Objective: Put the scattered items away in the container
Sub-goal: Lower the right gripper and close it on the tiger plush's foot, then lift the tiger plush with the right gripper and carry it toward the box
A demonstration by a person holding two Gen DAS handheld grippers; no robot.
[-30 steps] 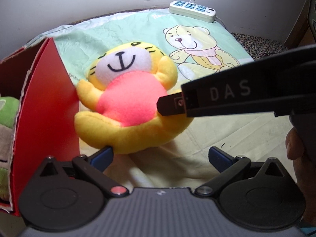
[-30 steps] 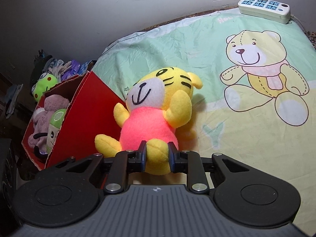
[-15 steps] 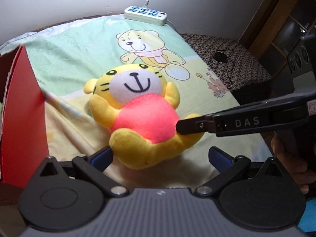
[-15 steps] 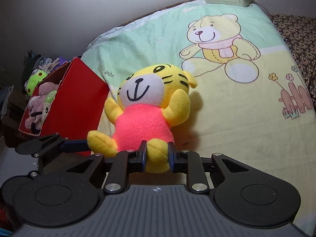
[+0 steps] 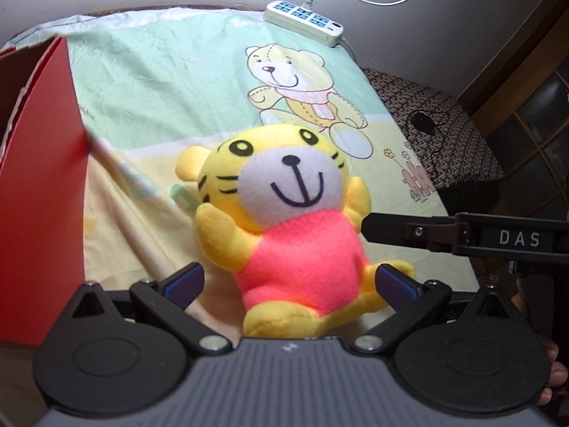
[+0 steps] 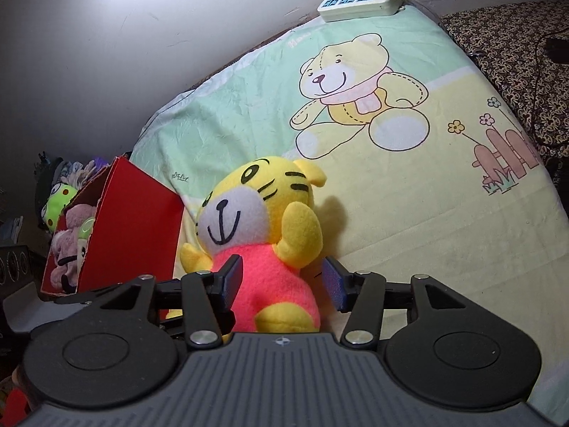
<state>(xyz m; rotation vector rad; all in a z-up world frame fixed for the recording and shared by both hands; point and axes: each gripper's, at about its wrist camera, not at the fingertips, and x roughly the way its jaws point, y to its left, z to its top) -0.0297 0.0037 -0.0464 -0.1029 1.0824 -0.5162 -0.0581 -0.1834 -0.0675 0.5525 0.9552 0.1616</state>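
The right gripper (image 6: 282, 283) has its two blue pads spread apart, one on each side of the soft yellow tiger toy with a pink tummy (image 6: 270, 249). The left gripper (image 5: 290, 283) is spread wide too. The toy lies on the bear-picture sheet (image 6: 409, 195), beside the red cardboard box (image 6: 131, 224).

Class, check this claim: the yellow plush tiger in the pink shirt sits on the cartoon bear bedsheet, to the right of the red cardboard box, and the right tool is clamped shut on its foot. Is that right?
One detail is wrong. In the right wrist view, the right tool is open, its pads either side of the yellow plush tiger without squeezing it. The cartoon bear bedsheet and red cardboard box are as stated.
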